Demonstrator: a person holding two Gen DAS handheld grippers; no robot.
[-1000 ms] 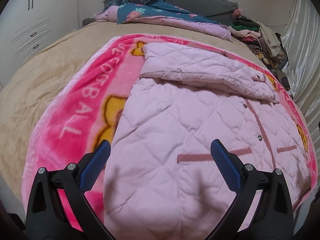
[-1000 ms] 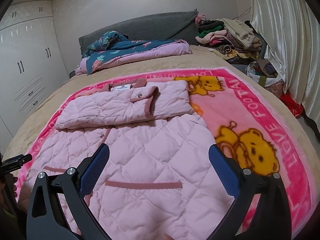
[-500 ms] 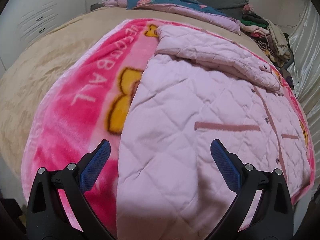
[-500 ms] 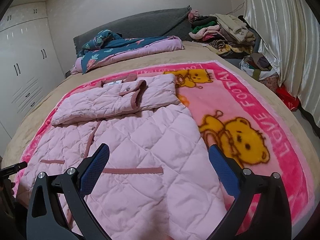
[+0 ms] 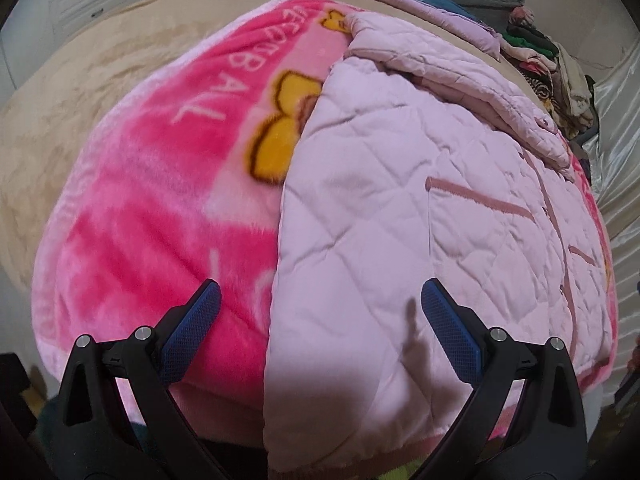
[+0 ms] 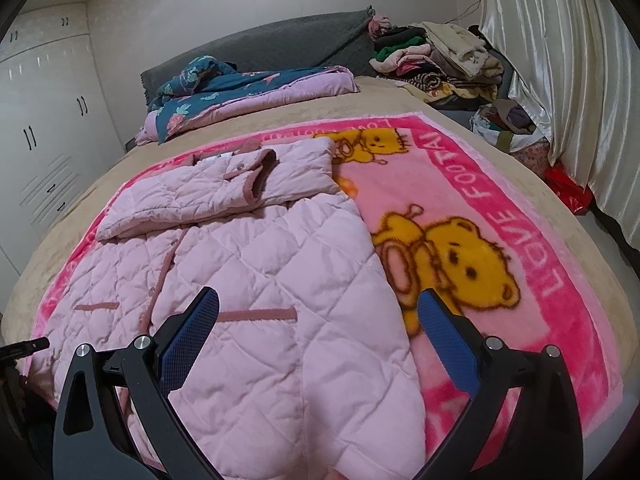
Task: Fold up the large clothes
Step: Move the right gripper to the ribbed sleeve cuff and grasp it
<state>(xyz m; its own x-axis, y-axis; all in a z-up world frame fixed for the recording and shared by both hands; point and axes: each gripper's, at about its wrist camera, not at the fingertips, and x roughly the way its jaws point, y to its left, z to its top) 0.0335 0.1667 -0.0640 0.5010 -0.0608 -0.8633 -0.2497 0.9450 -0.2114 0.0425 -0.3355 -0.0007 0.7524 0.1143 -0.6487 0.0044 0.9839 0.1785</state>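
Where bear blanket (image 6: 460, 208) underlies coat (image 6: 272, 280), heaped clothes (image 6: 436, 60) beyond.

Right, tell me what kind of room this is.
Almost certainly a bedroom in a home. A wide bed with a grey headboard fills the room, white wardrobes line one wall, and clothes are heaped by the curtain. A pink quilted coat lies spread on a bear blanket.

bare blanket (image 6: 500, 220) rightward, clothes pile (image 6: 436, 60) (far)
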